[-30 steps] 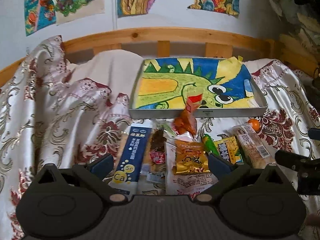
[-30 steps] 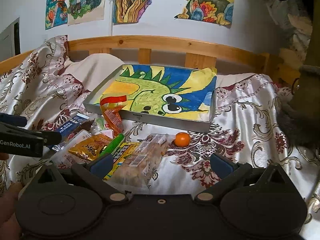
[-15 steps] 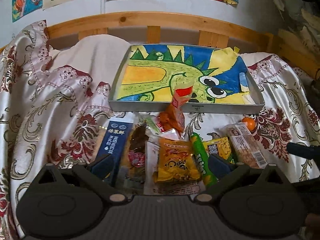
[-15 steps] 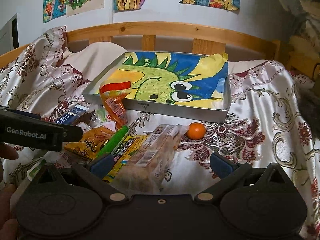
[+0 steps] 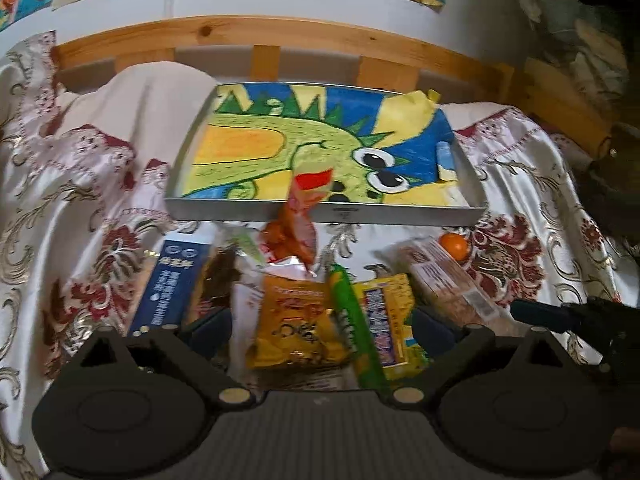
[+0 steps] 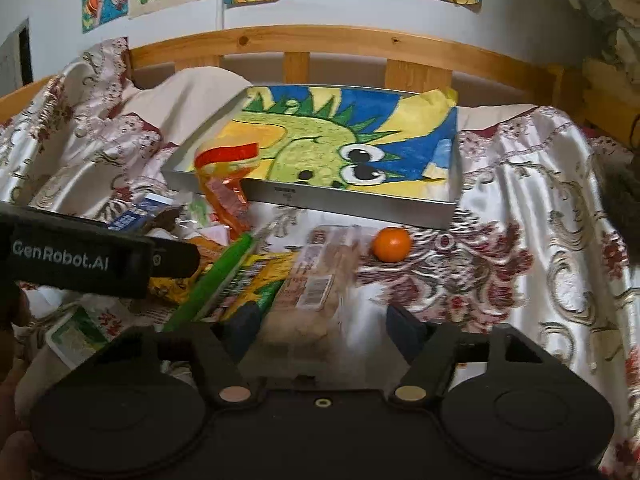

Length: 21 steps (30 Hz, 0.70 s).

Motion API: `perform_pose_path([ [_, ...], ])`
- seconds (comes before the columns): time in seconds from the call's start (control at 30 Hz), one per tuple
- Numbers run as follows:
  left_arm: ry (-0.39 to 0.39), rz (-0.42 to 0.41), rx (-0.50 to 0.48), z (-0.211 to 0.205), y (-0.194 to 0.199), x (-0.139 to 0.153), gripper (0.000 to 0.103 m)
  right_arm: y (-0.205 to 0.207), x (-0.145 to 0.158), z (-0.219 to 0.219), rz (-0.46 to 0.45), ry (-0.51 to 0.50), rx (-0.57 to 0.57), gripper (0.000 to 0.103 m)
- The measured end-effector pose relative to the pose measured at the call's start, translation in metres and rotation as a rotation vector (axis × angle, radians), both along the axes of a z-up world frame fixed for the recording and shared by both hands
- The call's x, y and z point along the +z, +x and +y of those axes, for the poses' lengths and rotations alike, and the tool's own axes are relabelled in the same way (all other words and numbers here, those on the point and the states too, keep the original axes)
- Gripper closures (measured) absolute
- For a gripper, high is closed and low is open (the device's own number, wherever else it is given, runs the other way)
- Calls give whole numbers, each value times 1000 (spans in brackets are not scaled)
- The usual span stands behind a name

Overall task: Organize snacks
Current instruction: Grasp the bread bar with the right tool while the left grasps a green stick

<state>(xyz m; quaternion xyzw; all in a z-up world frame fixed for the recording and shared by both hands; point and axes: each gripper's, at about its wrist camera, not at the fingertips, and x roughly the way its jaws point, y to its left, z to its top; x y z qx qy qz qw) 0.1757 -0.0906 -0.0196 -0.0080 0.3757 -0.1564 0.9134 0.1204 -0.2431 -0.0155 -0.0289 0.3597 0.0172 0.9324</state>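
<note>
Satin bedspread held scattered snacks; the left gripper gaped above them, while the right gripper was closing around a clear-wrapped pastry pack, pads not yet pressing.

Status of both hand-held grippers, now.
Left hand-held gripper: open, jaws wide over the yellow snack packet, holding nothing.
Right hand-held gripper: open, has just been closing around the clear biscuit pack; pads not yet pressing.

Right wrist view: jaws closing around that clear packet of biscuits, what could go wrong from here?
The right gripper has just been closing around the biscuit packet, pads not clearly pressing yet. The yellow packet overlaps its edge and may drag along. The orange beside it could roll on the slippery bedspread.
</note>
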Motion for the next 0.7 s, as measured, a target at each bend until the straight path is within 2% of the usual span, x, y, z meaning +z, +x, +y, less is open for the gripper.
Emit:
perform_pose_path([
  [0.03,-2,2,-11,-2,1,-1,7,0,1,-2,7,-10,-6,46],
  [0.07,-4,6,-21,-3,2,-2,9,0,3,-5,14,-18,-16,49],
  [0.2,-10,37,-60,-8,8,-9,20,0,6,-17,33,-13,-29,49],
  [0.33,-40,78,-76,-5,15,-16,29,3,8,-20,31,-51,-13,50],
  [0.43,-46,74,-79,-3,16,-18,36,4,9,-22,32,-43,-12,50],
  [0.53,-65,76,-100,-3,18,-17,49,6,6,-21,36,-44,-3,50],
  [0.7,-79,94,-128,-11,23,-19,50,9,4,-19,24,-36,11,50],
])
